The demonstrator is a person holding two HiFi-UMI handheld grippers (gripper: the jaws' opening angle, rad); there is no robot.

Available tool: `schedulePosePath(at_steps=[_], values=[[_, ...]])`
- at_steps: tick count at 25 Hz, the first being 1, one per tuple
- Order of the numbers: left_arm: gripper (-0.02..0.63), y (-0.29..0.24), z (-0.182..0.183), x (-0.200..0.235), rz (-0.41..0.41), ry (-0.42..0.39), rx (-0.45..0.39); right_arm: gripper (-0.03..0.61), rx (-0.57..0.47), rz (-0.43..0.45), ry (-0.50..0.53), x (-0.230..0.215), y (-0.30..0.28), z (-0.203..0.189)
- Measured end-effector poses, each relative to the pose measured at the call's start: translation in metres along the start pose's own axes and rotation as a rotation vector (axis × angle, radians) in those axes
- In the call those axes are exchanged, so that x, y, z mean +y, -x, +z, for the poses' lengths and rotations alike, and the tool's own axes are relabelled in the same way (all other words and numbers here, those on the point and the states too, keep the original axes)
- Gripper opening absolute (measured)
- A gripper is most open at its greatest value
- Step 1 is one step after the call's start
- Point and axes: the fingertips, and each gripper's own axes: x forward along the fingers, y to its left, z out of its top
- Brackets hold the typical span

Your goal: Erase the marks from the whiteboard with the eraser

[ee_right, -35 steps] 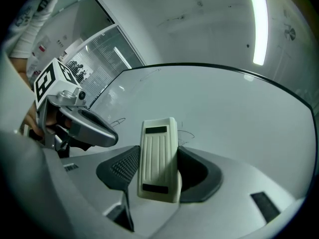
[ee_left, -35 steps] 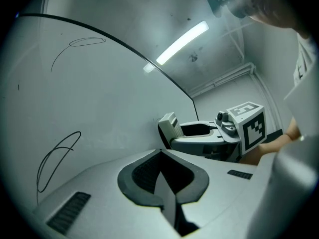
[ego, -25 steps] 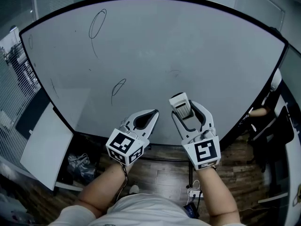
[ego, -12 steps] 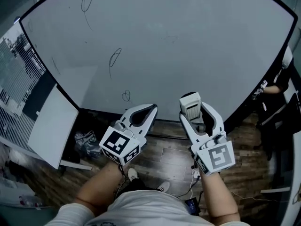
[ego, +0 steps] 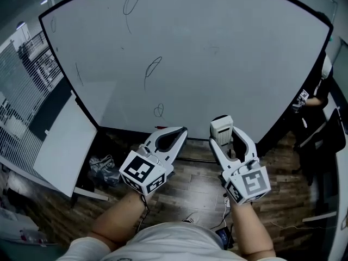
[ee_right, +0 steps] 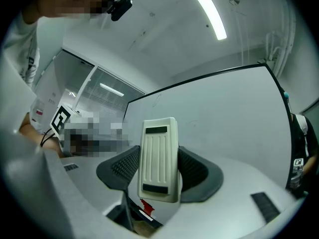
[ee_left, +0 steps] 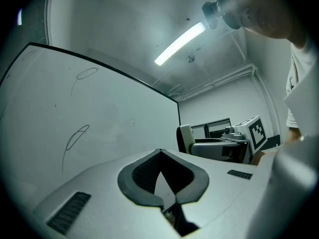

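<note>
Head view first: where is the eraser?

My right gripper point(ego: 224, 135) has it. The eraser point(ego: 221, 126) stands clamped between my jaws, low against the bottom edge of the whiteboard point(ego: 228, 53); I cannot tell whether it touches. My left gripper point(ego: 181, 130) sits just beside it, jaws together. Thin pen marks point(ego: 153, 67) show on the board's left half, with a tall oval point(ego: 133, 0) near the top and a small loop point(ego: 158, 110) low down.

Left gripper view?

My jaws are closed on each other with nothing between them. The whiteboard fills the left side, pen marks on it.

Right gripper view?

My jaws are part open, pressed on both sides of the white ribbed eraser. It stands upright between them, with the whiteboard behind.
</note>
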Motion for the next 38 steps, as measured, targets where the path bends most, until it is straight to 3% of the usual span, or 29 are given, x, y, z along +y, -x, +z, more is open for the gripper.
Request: schedulePosePath(at_steps=[11, 19, 28, 38], values=[[0.006, 0.116, 0.006, -0.027, -0.063, 0.01, 0.012, 0.238, -0.01, -0.035, -0.039, 0.113, 0.034, 0.012], [0.006, 0.167, 0.004, -0.062, -0.091, 0.046, 0.007, 0.238, -0.017, -0.03, -0.067, 0.17, 0.074, 0.014], [0.006, 0.197, 0.008, -0.129, -0.037, 0.059, -0.021, 0.238, -0.045, 0.013, -0.098, 0.193, 0.143, 0.021], [0.006, 0.21, -0.007, -0.237, 0.027, 0.063, -0.013, 0.238, -0.018, 0.086, -0.108, 0.197, 0.25, 0.015]])
